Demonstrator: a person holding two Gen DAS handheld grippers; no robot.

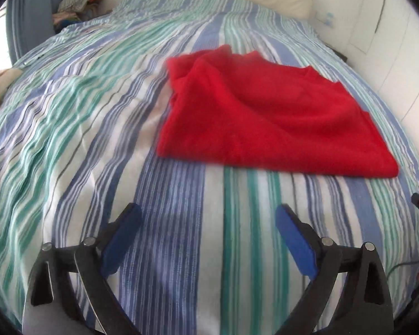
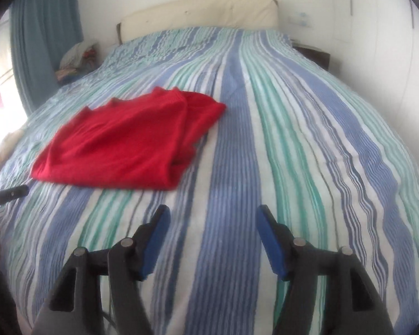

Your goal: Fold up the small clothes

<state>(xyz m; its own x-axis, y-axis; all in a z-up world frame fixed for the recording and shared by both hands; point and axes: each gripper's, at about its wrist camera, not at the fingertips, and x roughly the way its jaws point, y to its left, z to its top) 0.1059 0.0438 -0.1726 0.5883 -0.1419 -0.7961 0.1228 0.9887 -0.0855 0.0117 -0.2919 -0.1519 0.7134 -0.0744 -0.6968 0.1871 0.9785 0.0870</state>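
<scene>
A red garment (image 1: pixel 268 117) lies folded in a rough rectangle on the striped bedspread (image 1: pixel 97 128), its far edge bunched in soft folds. In the left wrist view it sits ahead and to the right of my left gripper (image 1: pixel 209 220), whose blue pads stand wide apart over bare bedspread with nothing between them. The right wrist view shows the same red garment (image 2: pixel 131 139) ahead and to the left of my right gripper (image 2: pixel 213 220). That gripper is open too, and empty, above the striped bedspread (image 2: pixel 307 145). Neither gripper touches the cloth.
A cream headboard (image 2: pixel 201 14) and white wall close the far end of the bed. A blue curtain (image 2: pixel 44 33) hangs at the left, with a heap of clothes (image 2: pixel 78 55) beside it. The other gripper's dark tip (image 2: pixel 8 194) shows at the left edge.
</scene>
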